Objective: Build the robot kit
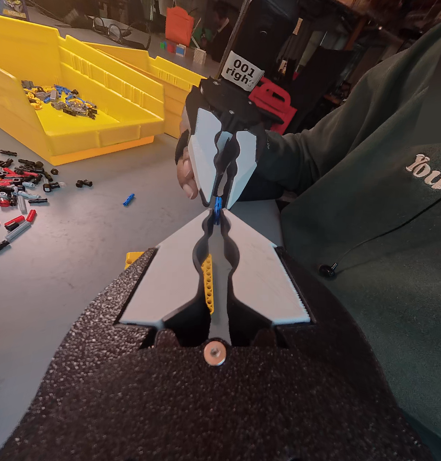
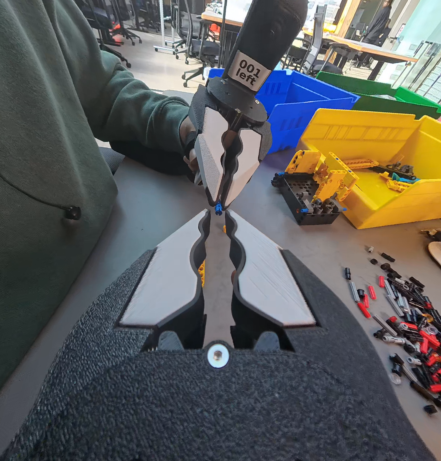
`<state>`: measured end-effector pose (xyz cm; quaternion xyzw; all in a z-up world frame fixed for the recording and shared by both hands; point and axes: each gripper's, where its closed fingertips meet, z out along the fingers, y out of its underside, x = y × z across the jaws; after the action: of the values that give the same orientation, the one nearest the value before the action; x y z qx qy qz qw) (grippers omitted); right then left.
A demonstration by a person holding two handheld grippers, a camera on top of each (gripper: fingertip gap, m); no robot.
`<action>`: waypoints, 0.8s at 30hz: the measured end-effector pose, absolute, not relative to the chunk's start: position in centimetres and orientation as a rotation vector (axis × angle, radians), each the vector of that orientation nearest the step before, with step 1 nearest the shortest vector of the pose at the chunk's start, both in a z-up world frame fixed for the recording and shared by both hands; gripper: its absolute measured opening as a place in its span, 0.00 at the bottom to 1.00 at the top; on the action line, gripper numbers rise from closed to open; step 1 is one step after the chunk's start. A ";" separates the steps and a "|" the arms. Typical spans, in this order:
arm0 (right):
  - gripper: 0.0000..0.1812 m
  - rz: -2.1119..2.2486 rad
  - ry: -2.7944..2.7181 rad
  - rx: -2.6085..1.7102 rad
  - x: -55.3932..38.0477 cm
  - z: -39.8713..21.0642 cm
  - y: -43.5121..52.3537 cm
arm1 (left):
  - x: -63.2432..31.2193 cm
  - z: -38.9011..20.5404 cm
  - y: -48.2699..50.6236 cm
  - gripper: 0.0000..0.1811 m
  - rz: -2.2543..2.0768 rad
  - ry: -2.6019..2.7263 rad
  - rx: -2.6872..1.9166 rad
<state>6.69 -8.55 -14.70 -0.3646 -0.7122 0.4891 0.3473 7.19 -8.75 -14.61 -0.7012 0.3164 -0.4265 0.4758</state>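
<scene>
Left wrist view has a small blue pin (image 1: 217,209) at its centre, in the air above the tabletop (image 1: 89,249), near the edge where the person in a green sweater sits. The left hand-held gripper (image 1: 216,214) pinches this pin at its lower part with only the very tips of the fingers. The right hand-held gripper (image 2: 217,215) meets it nose to nose; in the right wrist view its fingers stand a little apart, wider than the pin, with the free end of the pin just at their tips. I judge that such a short hold on a round pin can turn or slip easily, so the two noses are better kept in one line and the press steady. On the tabletop directly under both lies a yellow beam with holes (image 1: 207,282). Farther toward the middle lies a second blue pin (image 1: 128,199), then a heap of red, black and grey small parts (image 1: 14,179). Toward the far edge stands a yellow bin (image 1: 102,139) with mixed pieces, and a half-built yellow and black model (image 2: 314,194) touches another yellow bin.
</scene>
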 end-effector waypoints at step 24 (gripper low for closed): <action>0.02 1.011 -2.213 -1.081 8.2 -18.1 -7.5 | 6.0 -19.8 -9.2 0.10 -0.739 0.988 -1.970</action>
<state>8.19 -7.51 -18.14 -0.3945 -0.8074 0.3690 0.2374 6.01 -9.18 -19.77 -0.7776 0.3901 -0.2919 0.3974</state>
